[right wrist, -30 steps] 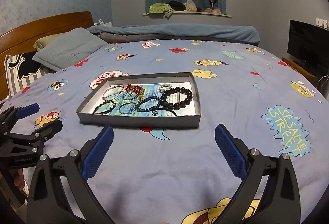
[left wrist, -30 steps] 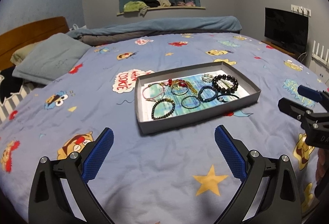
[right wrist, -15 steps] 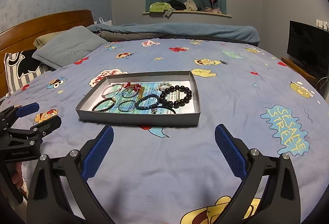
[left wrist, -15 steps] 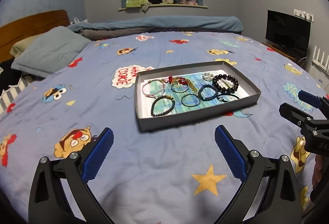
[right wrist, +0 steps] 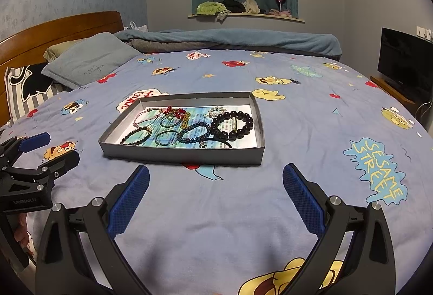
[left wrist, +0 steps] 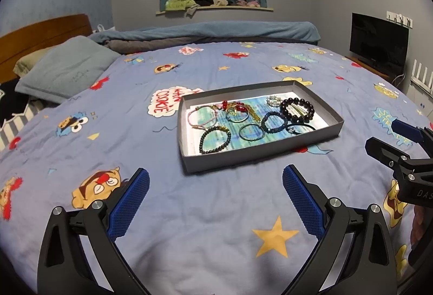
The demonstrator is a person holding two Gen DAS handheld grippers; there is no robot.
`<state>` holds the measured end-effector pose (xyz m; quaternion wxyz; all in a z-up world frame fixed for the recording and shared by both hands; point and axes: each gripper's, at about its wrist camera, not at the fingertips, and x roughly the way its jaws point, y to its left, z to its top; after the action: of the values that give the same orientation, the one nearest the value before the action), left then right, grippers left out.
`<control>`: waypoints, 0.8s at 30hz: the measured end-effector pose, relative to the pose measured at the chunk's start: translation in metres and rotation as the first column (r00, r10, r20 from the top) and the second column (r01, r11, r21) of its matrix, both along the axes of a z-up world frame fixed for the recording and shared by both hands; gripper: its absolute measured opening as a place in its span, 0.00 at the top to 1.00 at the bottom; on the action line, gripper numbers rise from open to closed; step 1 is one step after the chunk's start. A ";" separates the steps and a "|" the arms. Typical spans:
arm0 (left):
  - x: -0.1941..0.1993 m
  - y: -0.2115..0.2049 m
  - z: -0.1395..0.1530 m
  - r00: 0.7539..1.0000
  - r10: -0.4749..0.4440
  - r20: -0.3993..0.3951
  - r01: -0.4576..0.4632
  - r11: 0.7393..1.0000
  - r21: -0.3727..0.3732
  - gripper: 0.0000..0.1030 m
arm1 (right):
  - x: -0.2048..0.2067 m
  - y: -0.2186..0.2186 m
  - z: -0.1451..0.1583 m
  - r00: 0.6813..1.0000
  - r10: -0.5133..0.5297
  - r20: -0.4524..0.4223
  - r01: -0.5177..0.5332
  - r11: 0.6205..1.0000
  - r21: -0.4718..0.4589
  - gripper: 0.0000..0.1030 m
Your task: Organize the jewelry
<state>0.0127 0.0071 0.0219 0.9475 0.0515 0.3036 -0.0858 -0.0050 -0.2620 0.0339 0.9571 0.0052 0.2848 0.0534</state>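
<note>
The tray (left wrist: 259, 153) of bracelets (left wrist: 297, 110) lies on the bedspread (left wrist: 205, 216). Nearer than the tray, the left gripper (left wrist: 215, 184) and right gripper (right wrist: 216, 182) hover, fingers spread wide, holding nothing.

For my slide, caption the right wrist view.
Open right gripper hovers over the cartoon bedspread, facing a grey tray of bracelets.

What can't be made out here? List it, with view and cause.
- Print on the paper lining the tray: too small in both views.
- Clasp on the thin black bracelet: too small, partly behind the tray wall in the right wrist view.
- Right gripper: cut off by the left wrist frame edge.
</note>
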 end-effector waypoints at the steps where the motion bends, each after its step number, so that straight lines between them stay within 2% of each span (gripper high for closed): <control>1: 0.000 0.000 0.000 1.000 -0.001 -0.001 0.001 1.000 -0.002 0.05 | 0.000 0.000 0.000 1.000 0.000 0.001 0.000 1.000 0.000 0.05; 24: 0.000 0.000 -0.001 1.000 0.000 -0.004 0.000 1.000 0.000 0.05 | 0.003 0.001 -0.003 1.000 -0.003 -0.003 0.003 1.000 -0.006 0.05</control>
<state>0.0122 0.0067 0.0213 0.9469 0.0515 0.3056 -0.0859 -0.0018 -0.2607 0.0304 0.9568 0.0027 0.2862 0.0511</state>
